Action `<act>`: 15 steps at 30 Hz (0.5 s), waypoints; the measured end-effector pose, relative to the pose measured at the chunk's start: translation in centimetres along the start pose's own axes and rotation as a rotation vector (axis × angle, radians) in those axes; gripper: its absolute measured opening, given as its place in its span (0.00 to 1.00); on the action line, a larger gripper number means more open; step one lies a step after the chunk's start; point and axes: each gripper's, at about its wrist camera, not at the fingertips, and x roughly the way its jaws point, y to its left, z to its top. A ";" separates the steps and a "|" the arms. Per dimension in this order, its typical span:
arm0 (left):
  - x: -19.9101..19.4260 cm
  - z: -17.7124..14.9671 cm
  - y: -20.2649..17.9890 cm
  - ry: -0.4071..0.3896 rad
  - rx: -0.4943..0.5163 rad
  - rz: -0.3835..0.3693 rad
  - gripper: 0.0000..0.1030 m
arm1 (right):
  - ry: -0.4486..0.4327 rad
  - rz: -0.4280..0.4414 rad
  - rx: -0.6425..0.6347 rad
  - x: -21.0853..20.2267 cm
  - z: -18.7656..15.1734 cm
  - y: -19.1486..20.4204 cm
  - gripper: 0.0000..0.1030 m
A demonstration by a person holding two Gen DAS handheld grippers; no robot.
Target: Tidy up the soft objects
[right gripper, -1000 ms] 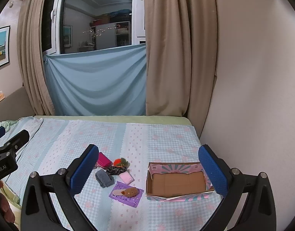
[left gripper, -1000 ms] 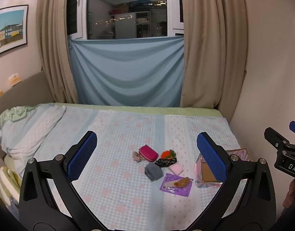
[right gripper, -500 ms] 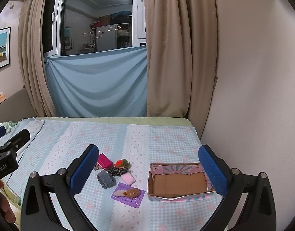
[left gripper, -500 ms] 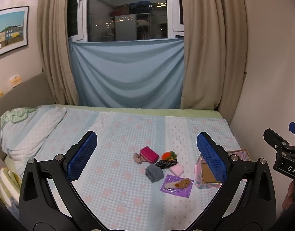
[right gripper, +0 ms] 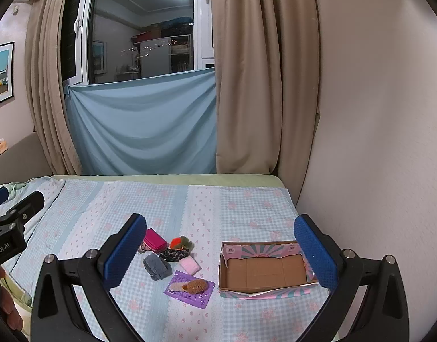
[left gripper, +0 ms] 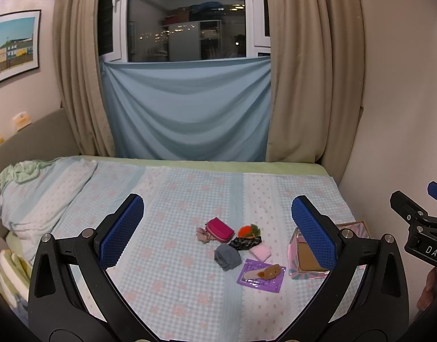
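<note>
Jaws of left gripper (left gripper: 217,229) and right gripper (right gripper: 220,252) spread wide, holding nothing, above bed (right gripper: 247,205).

Straight ahead of the tool, blue cloth (left gripper: 187,108) hung across lower window (left gripper: 187,20), beige curtains (left gripper: 312,65) either side. Far left: framed picture (left gripper: 13,42) on wall, rumpled pillow (left gripper: 41,188) below it. Checked bedsheet (left gripper: 175,279) underneath. Bare wall (right gripper: 375,114) close on right.
</note>
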 end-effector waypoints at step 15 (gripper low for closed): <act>0.2 0.2 -0.3 0.005 0.006 -0.007 1.00 | 0.000 -0.004 0.001 -0.1 0.0 0.0 1.00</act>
